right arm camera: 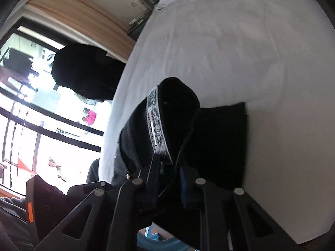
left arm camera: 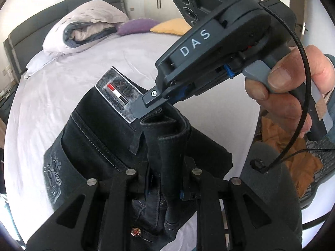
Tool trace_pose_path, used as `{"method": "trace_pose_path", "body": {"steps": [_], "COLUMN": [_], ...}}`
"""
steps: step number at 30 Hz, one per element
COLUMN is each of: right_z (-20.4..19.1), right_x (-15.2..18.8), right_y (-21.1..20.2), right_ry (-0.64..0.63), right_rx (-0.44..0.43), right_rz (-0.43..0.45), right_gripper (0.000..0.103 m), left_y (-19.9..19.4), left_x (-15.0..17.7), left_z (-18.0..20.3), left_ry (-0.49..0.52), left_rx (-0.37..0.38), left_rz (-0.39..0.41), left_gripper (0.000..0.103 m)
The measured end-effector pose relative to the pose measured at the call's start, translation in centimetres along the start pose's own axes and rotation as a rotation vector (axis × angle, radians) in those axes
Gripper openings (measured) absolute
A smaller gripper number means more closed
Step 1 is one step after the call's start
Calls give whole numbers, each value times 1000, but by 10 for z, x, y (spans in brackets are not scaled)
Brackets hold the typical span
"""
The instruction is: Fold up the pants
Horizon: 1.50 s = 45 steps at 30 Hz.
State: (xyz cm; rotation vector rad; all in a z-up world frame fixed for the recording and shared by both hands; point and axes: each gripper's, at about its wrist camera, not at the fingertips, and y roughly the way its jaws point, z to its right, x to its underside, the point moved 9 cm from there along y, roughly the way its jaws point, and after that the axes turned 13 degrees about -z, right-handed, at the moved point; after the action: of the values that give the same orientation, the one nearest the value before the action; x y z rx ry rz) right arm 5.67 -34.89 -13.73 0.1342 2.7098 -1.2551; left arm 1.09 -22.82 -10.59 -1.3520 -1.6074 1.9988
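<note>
Pants, black denim with a silver patterned waistband patch point(left arm camera: 108, 138), held lifted over the pale lilac bed sheet point(left arm camera: 62, 79). Left hand-held gripper point(left arm camera: 167, 179) closed on bunched waistband fabric, near centre. Right hand-held gripper point(left arm camera: 146, 106) pinched on the waistband edge just right of the patch; bare hand point(left arm camera: 278, 87) squeezing its trigger. Purple and yellow cushions point(left arm camera: 136, 26) far, by the headboard

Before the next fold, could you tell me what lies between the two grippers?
In the left wrist view, only bunched waistband of the black pants spans from the left gripper to the right gripper; both clamp it.
</note>
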Motion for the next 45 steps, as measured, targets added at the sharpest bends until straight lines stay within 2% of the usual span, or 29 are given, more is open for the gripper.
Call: {"method": "trace_pose_path", "body": {"steps": [9,12,14,16,17,18,19,20,22,25,27,29,31,32,33,34,35,36,37,39,41,43,45], "right_z": [59,75,88,91,89,91,96,99,96,51,20,-4,2,17,28,38,43,47,50,40,16,-5,-21], "right_x": [4,8,14,19,17,17,11,11,10,11,16,27,37,44,49,52,54,56,56,48,29,8,-19], "right_y": [0,17,22,18,16,12,10,-1,-22,-48,-45,-24,9,30,39,39,35,30,20,0,-24,-31,-14], "right_ry": [96,124,151,172,183,194,209,222,236,135,50,-22,-1,46,68,78,96,119,130,108,47,-2,-46], "right_rx": [-19,-8,-43,-120,-132,-122,-85,-55,-42,-153,-227,-276,-243,-196,-189,-205,-215,-213,-185,-186,-241,-278,-277], "right_rz": [52,15,20,44,49,57,66,92,140,205,197,158,84,38,31,59,70,77,93,139,216,251,223], "right_gripper": [18,22,24,29,33,41,60,66,66,66,66,69,70,66,59,45,40,40,45,53,76,90,90], "left_y": [69,100,108,103,96,89,79,62,41,25,31,53,82,98,106,109,108,107,104,92,77,86,105], "left_x": [-26,-17,-13,-13,-13,-13,-14,-16,-19,-22,-21,-12,1,12,21,25,25,24,23,17,4,-4,-5], "left_z": [41,49,58,62,62,60,58,50,34,5,-14,-26,-33,-36,-37,-35,-30,-27,-24,-28,-34,-45,-54], "left_ry": [46,40,60,54,31,6,-23,-67,-106,-191,-244,-294,-335,-356,-365,-364,-341,-321,-311,-332,-336,-351,-387], "left_rx": [-22,-2,-15,24,74,124,179,218,204,223,208,216,239,257,269,275,259,245,229,230,193,153,148], "left_rz": [-33,-71,-22,-49,-69,-82,-88,-62,-18,29,31,-2,-37,-52,-45,-16,-10,-24,-45,-12,42,45,22], "left_gripper": [19,25,26,28,33,54,64,71,71,71,71,71,71,71,71,71,71,71,71,71,71,71,71]}}
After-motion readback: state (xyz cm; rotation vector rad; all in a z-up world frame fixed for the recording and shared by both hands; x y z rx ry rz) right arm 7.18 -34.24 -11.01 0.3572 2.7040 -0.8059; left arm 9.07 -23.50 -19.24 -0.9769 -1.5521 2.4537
